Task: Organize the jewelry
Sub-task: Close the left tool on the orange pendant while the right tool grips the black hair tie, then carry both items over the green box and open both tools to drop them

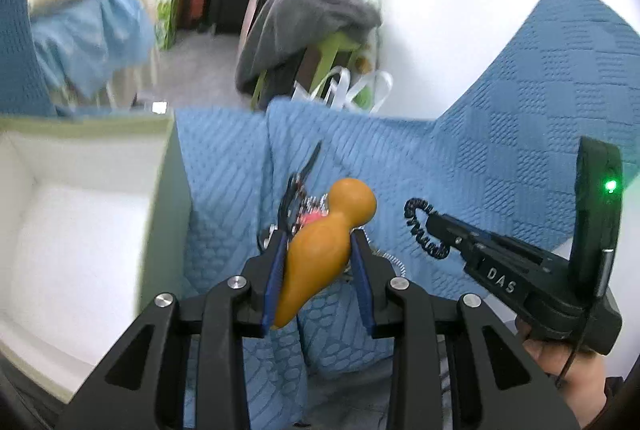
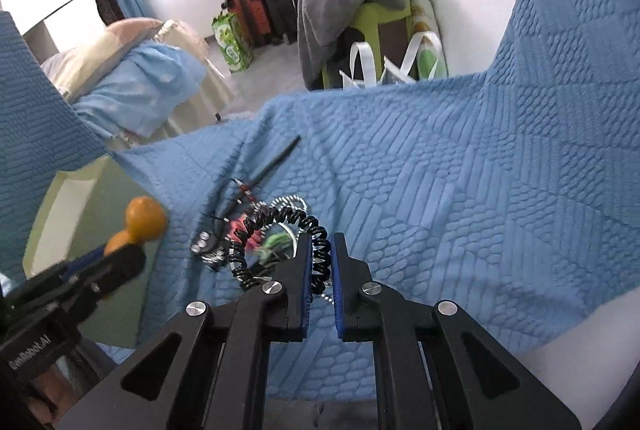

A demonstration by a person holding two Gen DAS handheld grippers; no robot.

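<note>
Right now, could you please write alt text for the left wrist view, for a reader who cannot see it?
The left tongs grip an orange gourd-shaped piece above a blue quilted cover. A jewelry tangle lies just beyond, an open white box sits left, and the right tongs hold a black coiled band.

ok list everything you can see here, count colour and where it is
smooth orange gourd-shaped pendant: one, orange, clamped between the left gripper's fingers
black coiled spiral bracelet: one, black, pinched at one side by the right gripper, lifted over the pile
tangled jewelry pile: one heap, silver, red, green and black pieces, on the quilt
open white cardboard box: one, white inside, pale green outside, left of the pile
textured blue quilt: one, blue, covering the surface
background clutter: clothes, green stool, bags, far side
left gripper: black, blue pads
right gripper: black, blue pads
</note>
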